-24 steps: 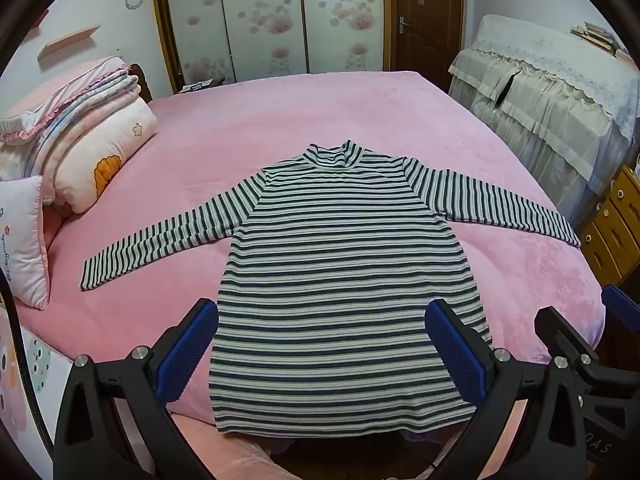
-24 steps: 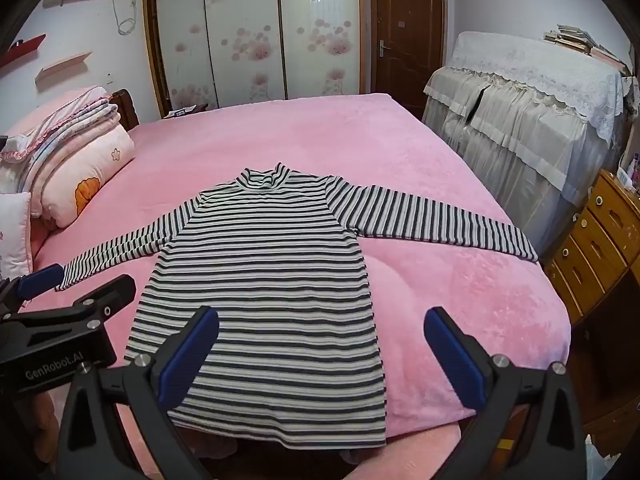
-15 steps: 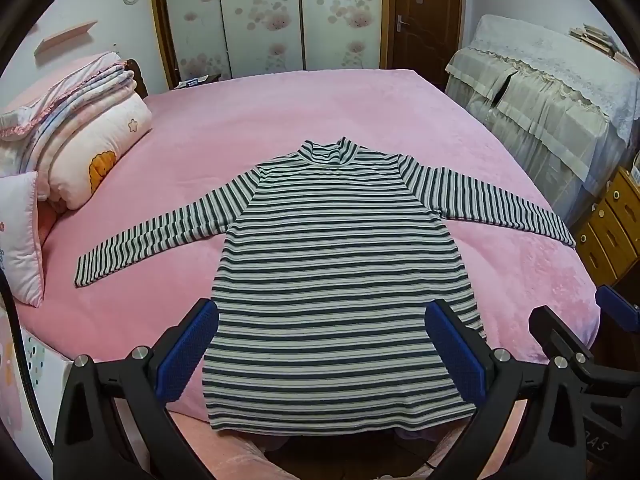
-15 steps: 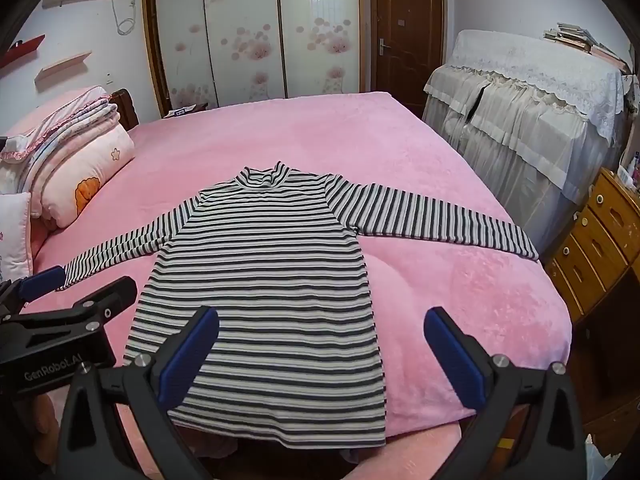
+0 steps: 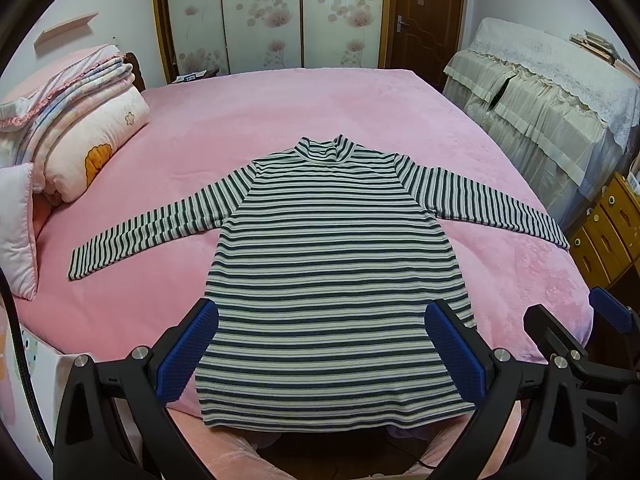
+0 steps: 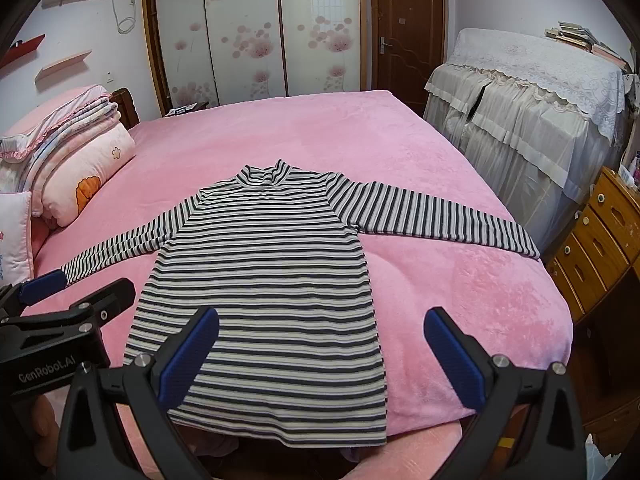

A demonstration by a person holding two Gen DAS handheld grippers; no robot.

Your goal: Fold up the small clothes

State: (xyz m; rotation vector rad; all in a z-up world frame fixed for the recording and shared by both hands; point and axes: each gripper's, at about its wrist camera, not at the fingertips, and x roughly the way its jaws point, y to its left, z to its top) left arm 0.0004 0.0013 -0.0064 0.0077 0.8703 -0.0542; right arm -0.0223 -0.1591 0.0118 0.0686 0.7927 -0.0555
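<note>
Shirt: a striped top lay flat on the pink bed, sleeves spread.
Claws: left gripper and right gripper spread wide above its hem, empty.
Change: barely any; folding had not begun.

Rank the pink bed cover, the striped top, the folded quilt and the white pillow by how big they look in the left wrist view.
1. Pink bed cover, filling most of the view.
2. Striped top, spread flat on it.
3. Folded quilt.
4. White pillow, though the picture's edge cuts it off, so its rank against the quilt is unsure.
</note>
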